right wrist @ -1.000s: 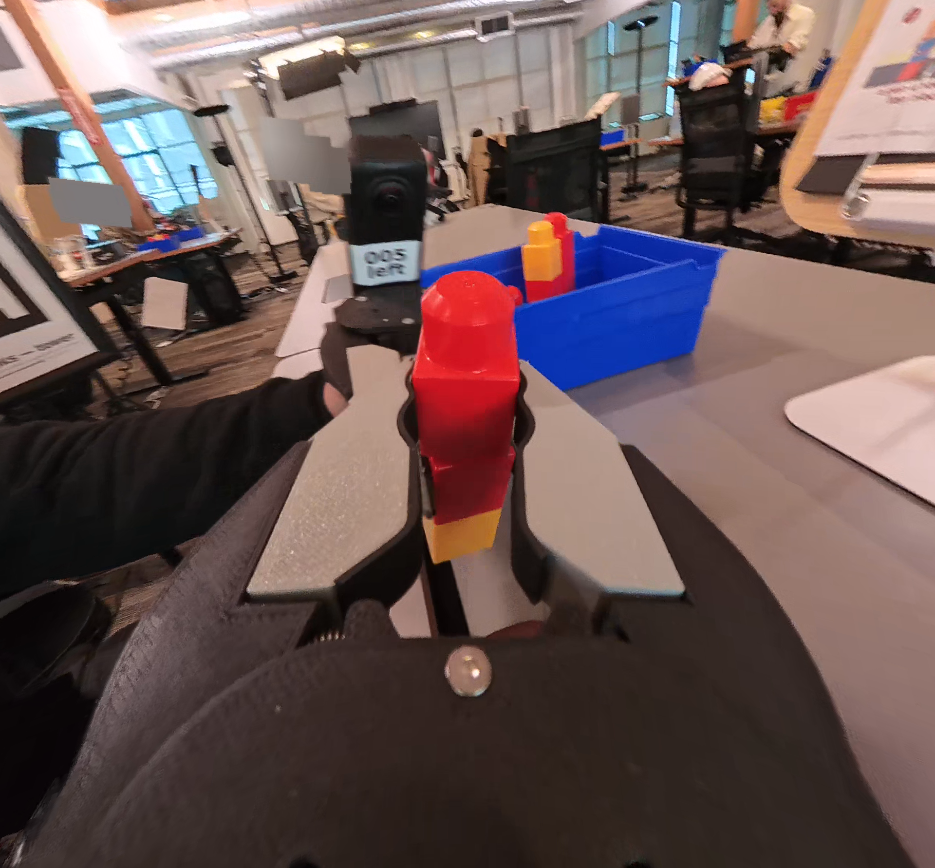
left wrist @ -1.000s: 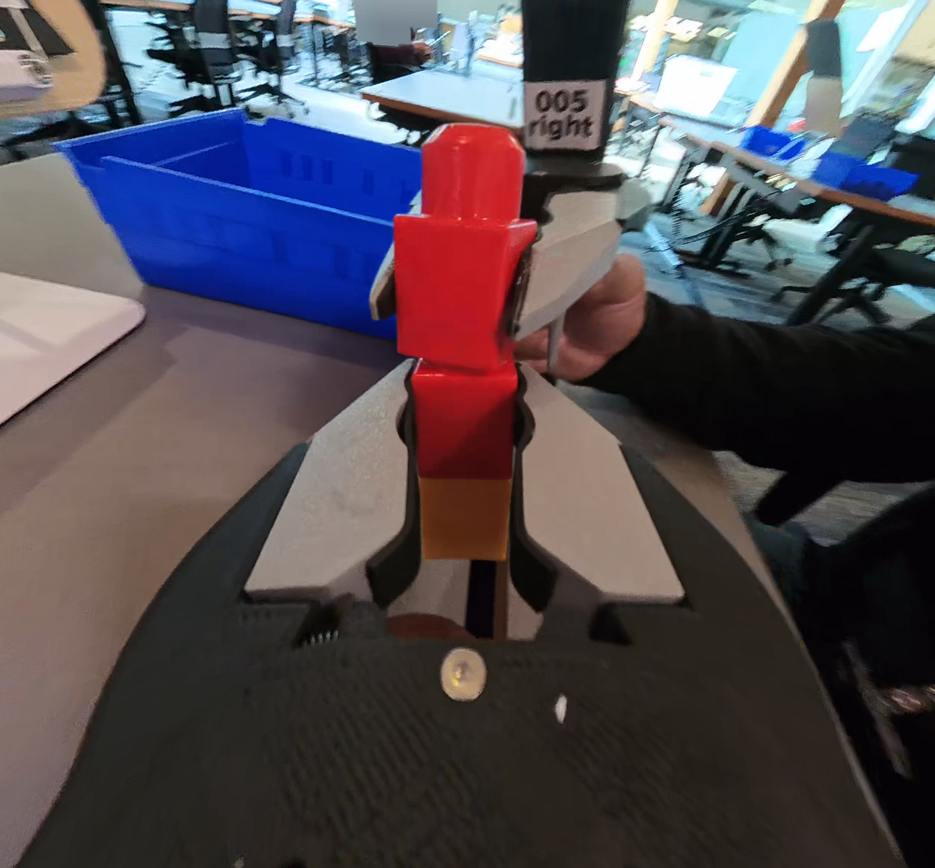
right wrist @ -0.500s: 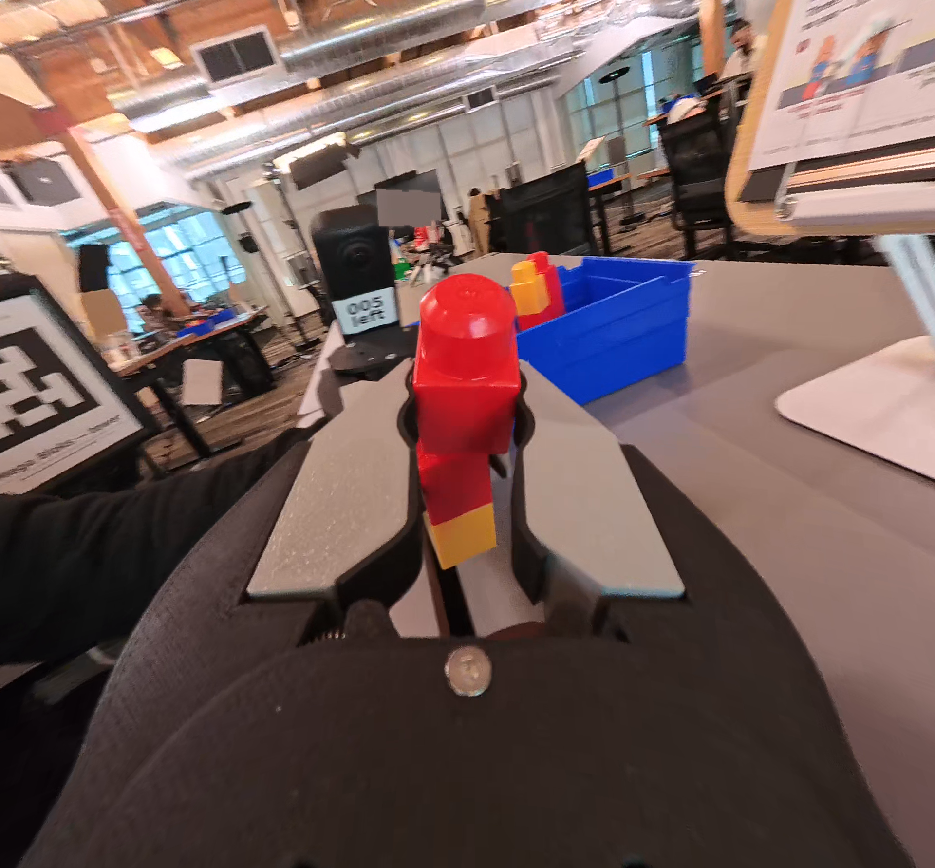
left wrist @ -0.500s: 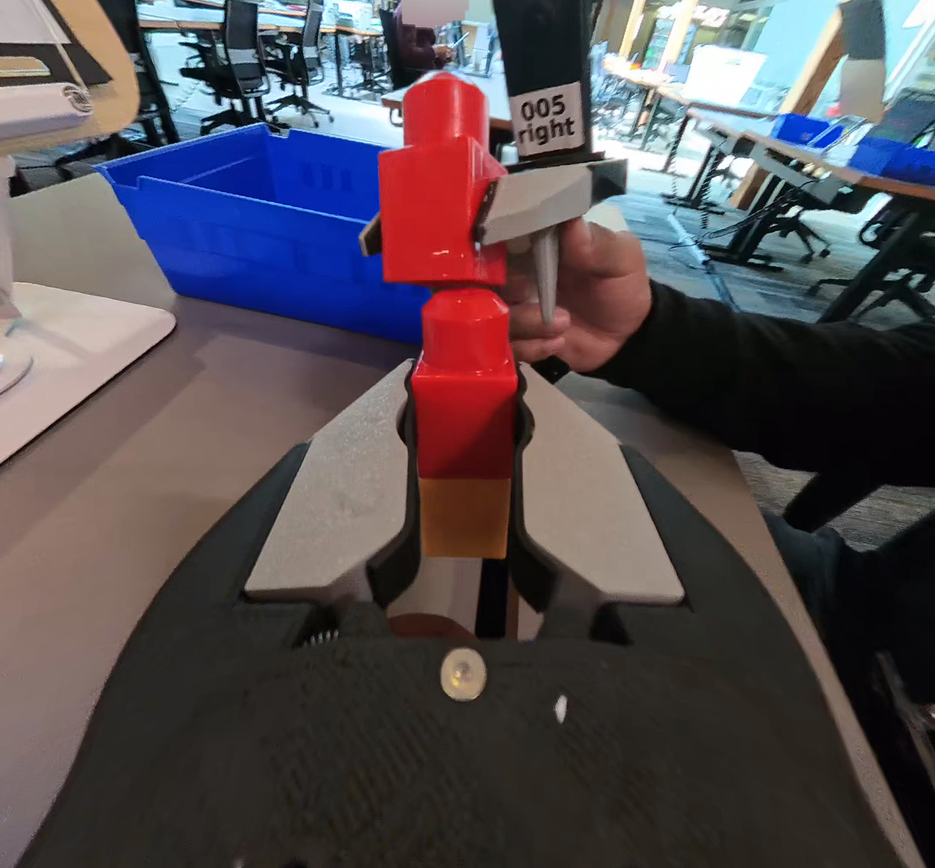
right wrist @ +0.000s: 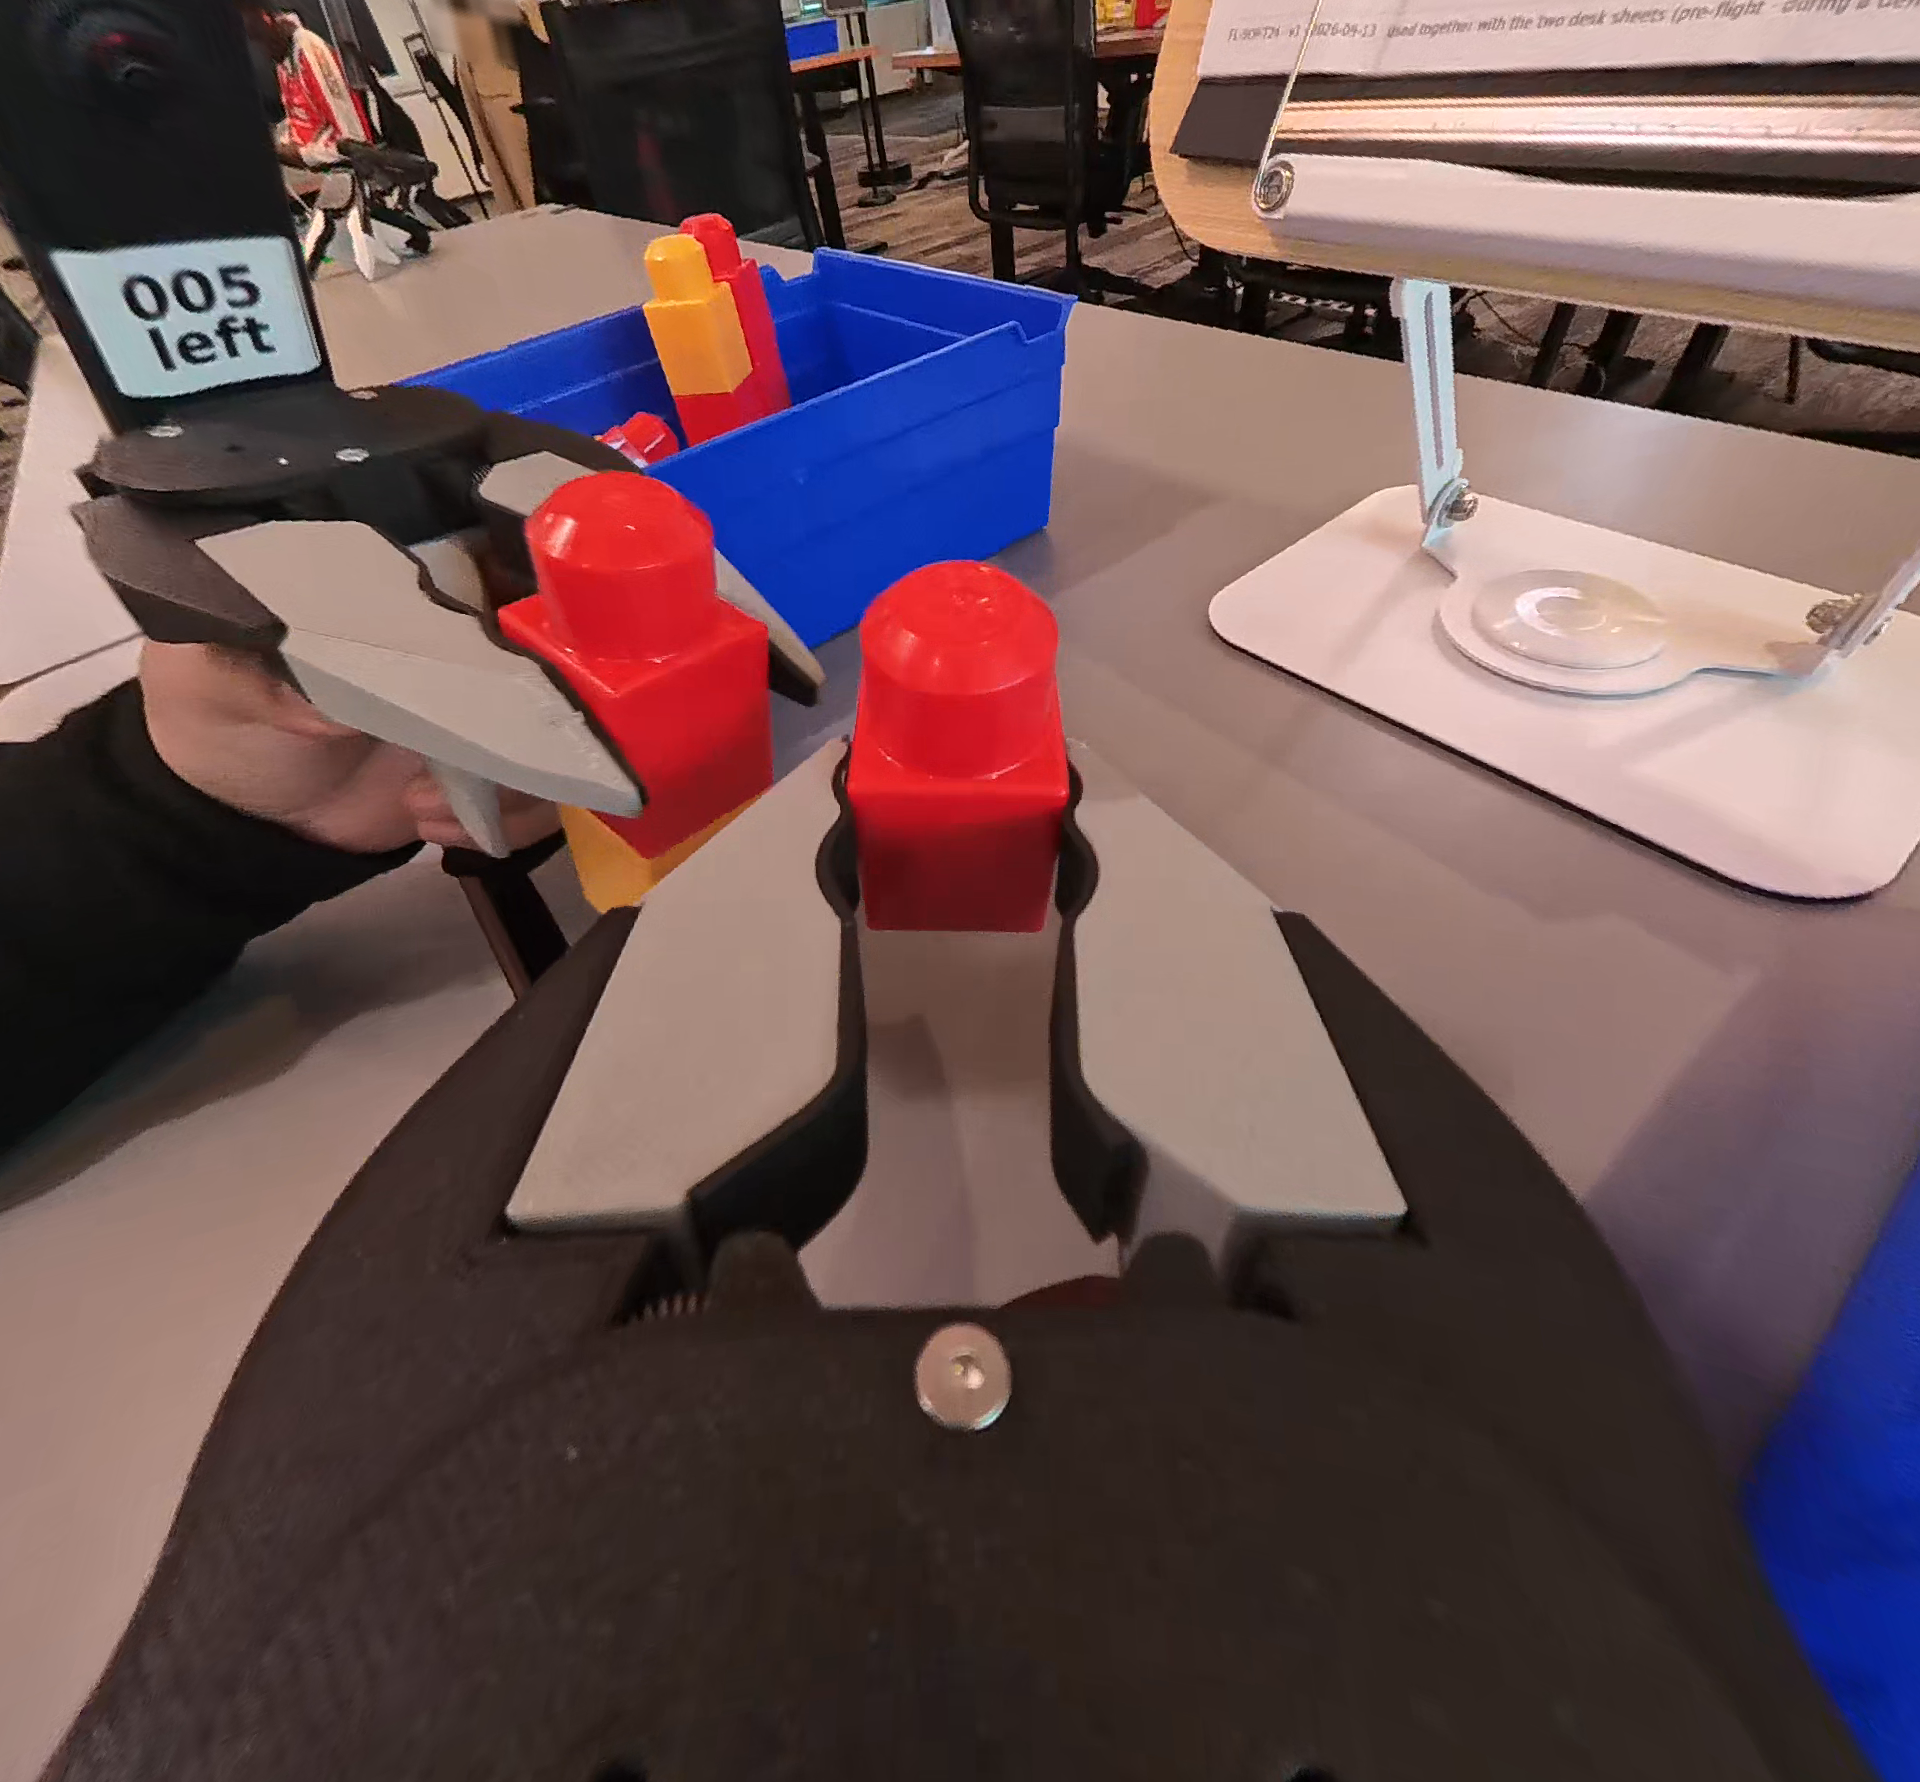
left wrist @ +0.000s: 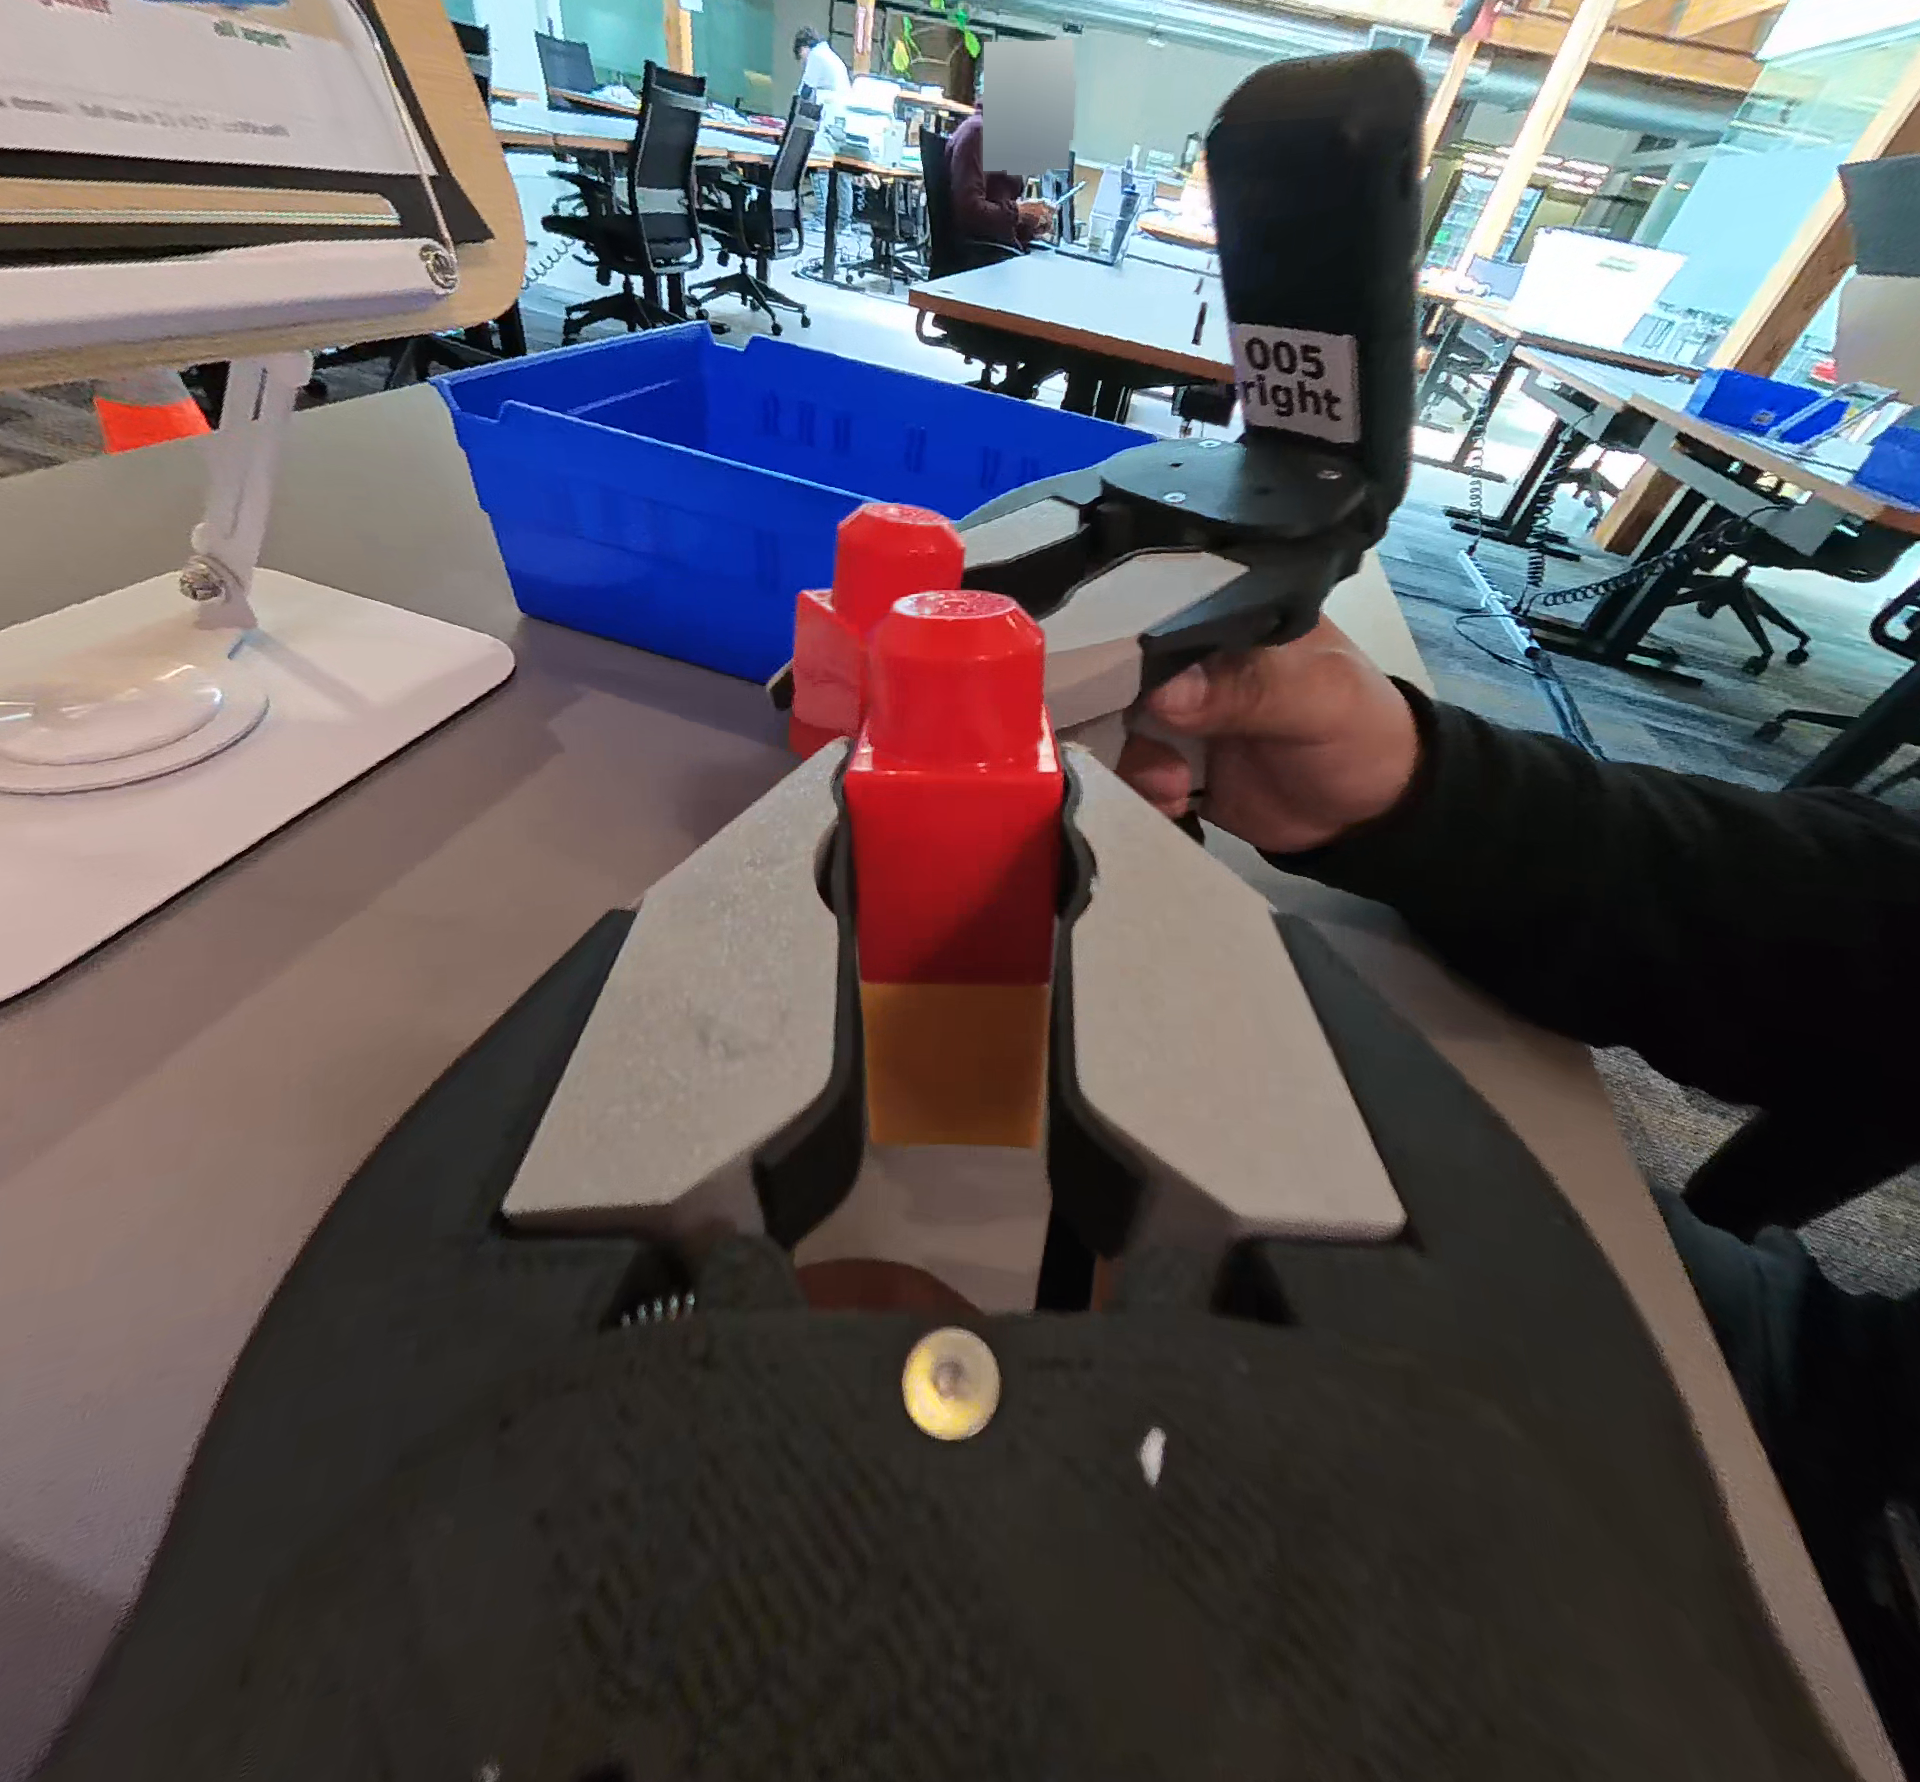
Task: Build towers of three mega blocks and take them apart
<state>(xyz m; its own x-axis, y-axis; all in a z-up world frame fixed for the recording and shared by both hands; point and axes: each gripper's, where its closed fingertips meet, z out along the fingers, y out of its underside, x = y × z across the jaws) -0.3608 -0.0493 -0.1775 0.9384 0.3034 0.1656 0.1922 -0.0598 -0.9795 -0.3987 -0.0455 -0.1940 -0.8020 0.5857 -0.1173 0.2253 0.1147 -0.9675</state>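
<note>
My left gripper (left wrist: 953, 776) is shut on a two-block stack, a red block (left wrist: 956, 797) on a yellow block (left wrist: 954, 1062). My right gripper (right wrist: 956, 787) is shut on a single red block (right wrist: 956, 766), separate from the stack. In the right wrist view the left gripper (right wrist: 717, 735) holds the red-on-yellow stack (right wrist: 644, 683) just left of my block. In the left wrist view the right gripper (left wrist: 831, 652) holds its red block (left wrist: 883, 569) just behind the stack. Both are close above the grey table (right wrist: 1351, 901).
A blue bin (right wrist: 914, 444) stands at the back of the table, also in the left wrist view (left wrist: 644, 485). It holds a yellow-and-red tower (right wrist: 707, 330) and a loose red block (right wrist: 639, 433). A document stand on a white base (right wrist: 1558, 693) is to one side.
The right gripper has pulled the top red block off the stack. It has come down beside the left gripper's red-and-yellow pair. Both grippers have lowered toward the table.
</note>
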